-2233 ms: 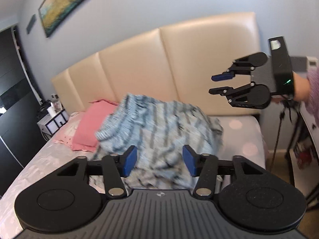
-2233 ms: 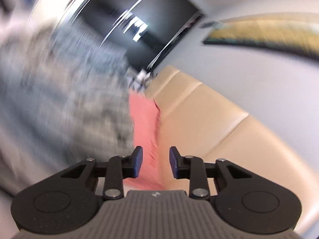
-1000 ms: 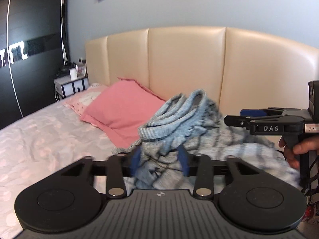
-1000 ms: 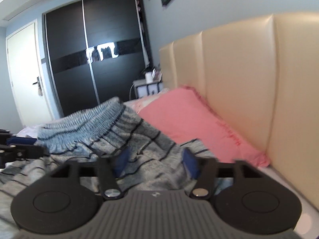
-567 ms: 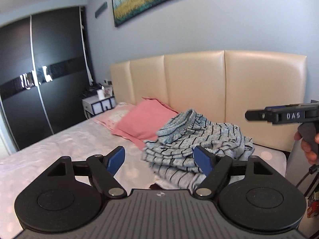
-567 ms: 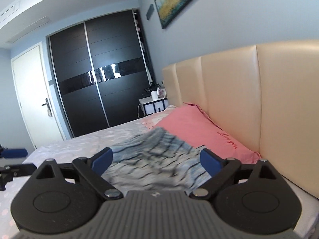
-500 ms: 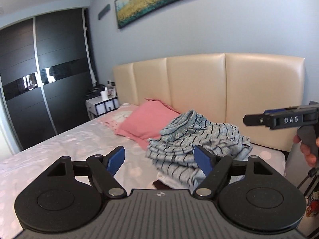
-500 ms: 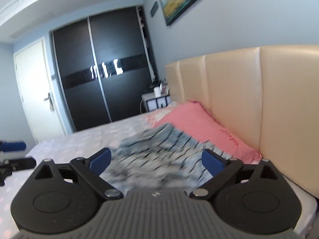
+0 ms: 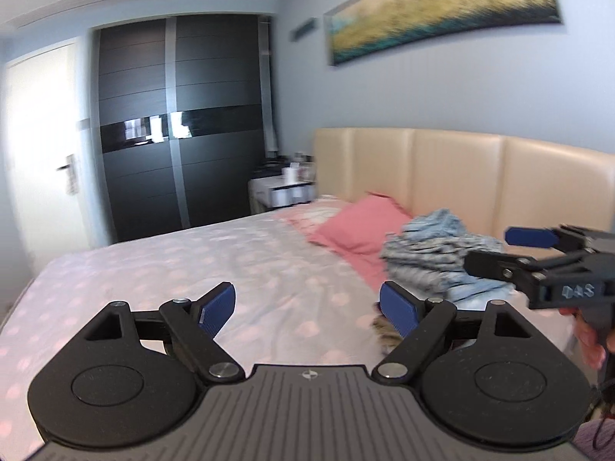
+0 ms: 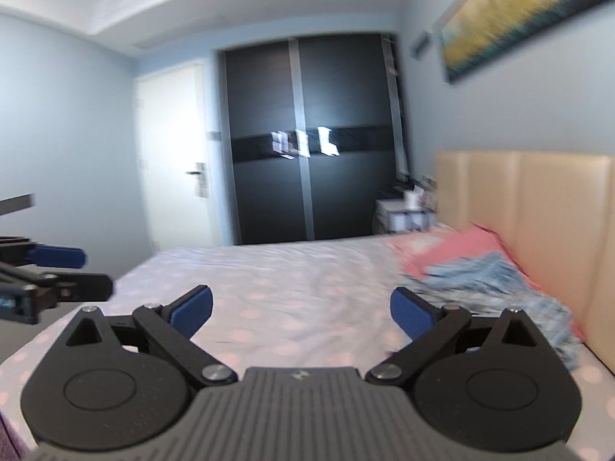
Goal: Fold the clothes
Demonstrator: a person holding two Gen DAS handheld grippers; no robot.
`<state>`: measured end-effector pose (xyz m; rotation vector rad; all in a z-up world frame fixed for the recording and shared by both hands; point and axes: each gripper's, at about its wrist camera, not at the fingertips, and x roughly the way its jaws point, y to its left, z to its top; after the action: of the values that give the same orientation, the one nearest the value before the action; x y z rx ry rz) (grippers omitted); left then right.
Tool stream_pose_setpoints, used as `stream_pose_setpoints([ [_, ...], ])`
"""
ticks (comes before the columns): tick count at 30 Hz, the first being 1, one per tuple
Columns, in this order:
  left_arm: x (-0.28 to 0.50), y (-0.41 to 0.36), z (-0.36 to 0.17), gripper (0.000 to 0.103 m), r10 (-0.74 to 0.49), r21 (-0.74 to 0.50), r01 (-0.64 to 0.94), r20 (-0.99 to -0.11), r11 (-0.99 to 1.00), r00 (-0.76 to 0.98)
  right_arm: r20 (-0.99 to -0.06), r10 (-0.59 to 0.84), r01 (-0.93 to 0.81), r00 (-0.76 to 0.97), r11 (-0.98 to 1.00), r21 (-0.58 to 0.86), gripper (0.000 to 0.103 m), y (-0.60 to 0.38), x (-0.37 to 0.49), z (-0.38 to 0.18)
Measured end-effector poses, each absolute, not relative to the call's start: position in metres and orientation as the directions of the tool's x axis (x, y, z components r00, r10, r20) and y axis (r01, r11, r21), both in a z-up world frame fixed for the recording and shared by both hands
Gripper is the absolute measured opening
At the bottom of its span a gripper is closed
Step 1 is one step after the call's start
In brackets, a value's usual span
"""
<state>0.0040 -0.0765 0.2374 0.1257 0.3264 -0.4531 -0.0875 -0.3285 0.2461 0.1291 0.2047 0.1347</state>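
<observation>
Left gripper point(image 9: 307, 305): blue pads spread wide apart, nothing between them, held above the bed point(image 9: 192, 265). Below it only the pale sheet with pink dots.

Right gripper point(image 10: 301, 309): pads likewise wide apart and empty, over the middle of the bed. It also shows at the right edge of the left wrist view, side on, with a hand point(image 9: 588, 340) wrapped around its grip; a bit of purple sleeve point(image 9: 594, 440) in the lower corner there.

Clothes point(image 9: 442, 259): a rumpled heap of blue-grey striped fabric at the head of the bed, against the padded beige headboard point(image 9: 461, 176). The heap lies partly on a pink pillow point(image 9: 361, 223) and just beside it, on the side nearer the right gripper. Neither gripper touches the heap. In the right wrist view the heap point(image 10: 496, 284) sits to the right of the gripper and spills toward the bed's near edge; the picture is blurred, so folds cannot be made out.

A small dark patterned item point(image 9: 384, 332) lies on the sheet just past the left gripper's right pad; too blurred to identify.

Background: dark wardrobe point(image 9: 180, 130), white door point(image 9: 42, 153), bedside cabinet point(image 9: 282, 190) with small items on top, long painting point(image 9: 442, 11) above the headboard.
</observation>
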Motion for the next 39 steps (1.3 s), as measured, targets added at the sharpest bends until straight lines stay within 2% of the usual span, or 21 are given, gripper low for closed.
stream_pose_setpoints([
  [4, -0.020, -0.028, 0.214, 0.083, -0.326, 0.016, 0.349, -0.316, 0.937, 0.891, -0.157, 0.242, -0.225, 0.957, 0.967, 0.119, 0.100, -0.275, -0.105, 0.242],
  [11, -0.049, 0.034, 0.156, 0.085, -0.183, -0.033, 0.182, -0.302, 0.983, 0.935, -0.093, 0.267, -0.262, 0.959, 0.963, 0.062, 0.101, -0.198, -0.137, 0.189],
  [15, -0.053, 0.050, 0.123, 0.085, -0.141, -0.116, 0.109, -0.314, 0.987, 0.939, -0.059, 0.177, -0.173, 0.982, 0.982, 0.073, 0.101, -0.166, -0.144, 0.156],
  [18, -0.054, 0.058, 0.102, 0.085, -0.131, -0.129, 0.092, -0.334, 0.987, 0.933, -0.019, 0.063, -0.062, 0.998, 0.997, 0.046, 0.101, -0.144, -0.153, 0.129],
  [22, -0.055, 0.067, 0.079, 0.085, -0.087, -0.088, 0.061, -0.337, 0.994, 0.938, -0.043, -0.014, 0.015, 0.999, 1.000, 0.025, 0.102, -0.130, -0.153, 0.088],
  [27, -0.052, 0.076, 0.052, 0.085, -0.035, -0.079, 0.008, -0.346, 0.997, 0.937, -0.137, -0.011, 0.014, 0.990, 1.000, 0.018, 0.102, -0.126, -0.137, 0.054],
  [34, -0.030, 0.075, 0.022, 0.085, -0.054, -0.118, 0.007, -0.403, 0.993, 0.914, -0.202, -0.002, -0.006, 0.979, 0.999, -0.042, 0.102, -0.120, -0.110, 0.025],
  [39, -0.012, 0.065, 0.008, 0.085, -0.037, -0.084, 0.001, -0.438, 0.997, 0.898, -0.231, -0.021, 0.009, 0.973, 0.998, -0.056, 0.102, -0.122, -0.091, 0.010],
])
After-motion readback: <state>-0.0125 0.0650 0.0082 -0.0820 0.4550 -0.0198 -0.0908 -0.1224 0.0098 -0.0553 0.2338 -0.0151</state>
